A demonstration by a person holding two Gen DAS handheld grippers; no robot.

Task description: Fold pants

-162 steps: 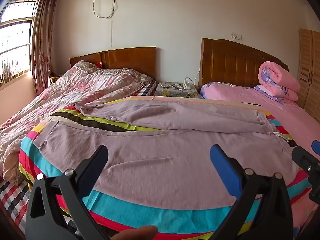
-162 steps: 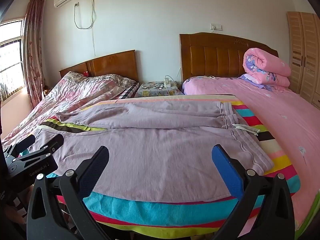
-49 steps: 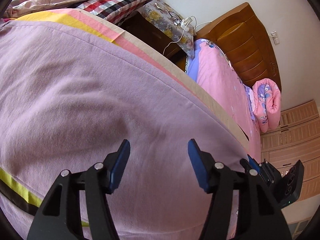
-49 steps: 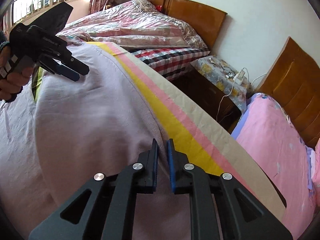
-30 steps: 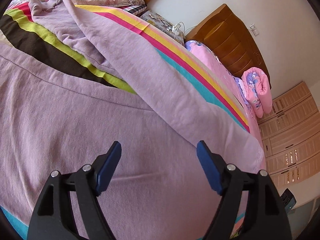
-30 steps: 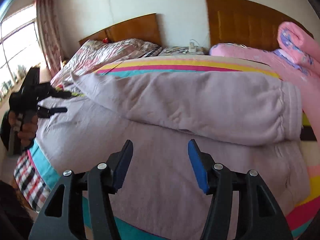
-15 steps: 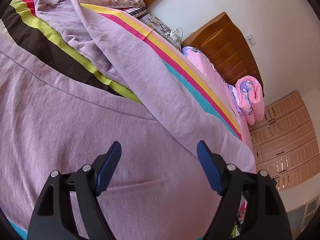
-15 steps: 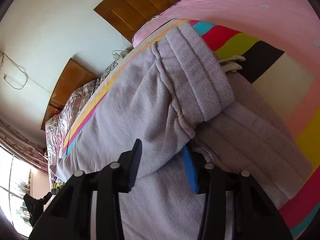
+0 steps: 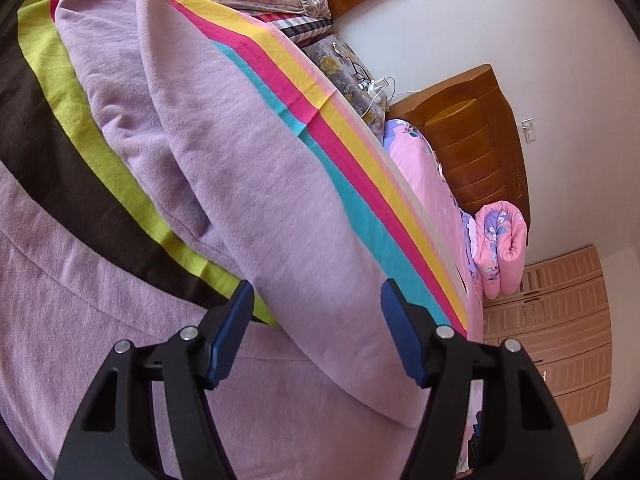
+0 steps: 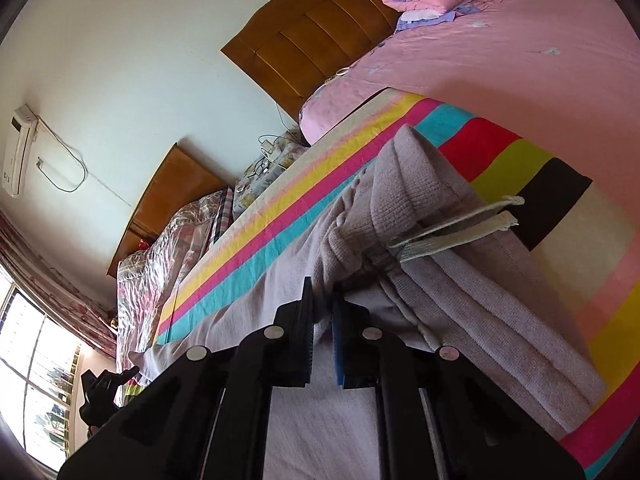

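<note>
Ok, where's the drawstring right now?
In the right wrist view, the drawstring lies right of centre at the pants waistband, just beyond the right gripper.

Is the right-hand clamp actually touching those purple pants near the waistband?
Touching. In the right wrist view the right gripper has its two fingers nearly shut with a fold of the pants pinched between them, just below the waistband.

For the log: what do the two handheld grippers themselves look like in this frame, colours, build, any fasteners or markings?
Both match: the left gripper and right gripper have matte black, angular, triangulated plastic frames with cut-out openings, silver round pivot pins along the linkages, and flat blue pads lining the fingers' inner faces. No cables, lettering or sleeves are visible on them.
</note>
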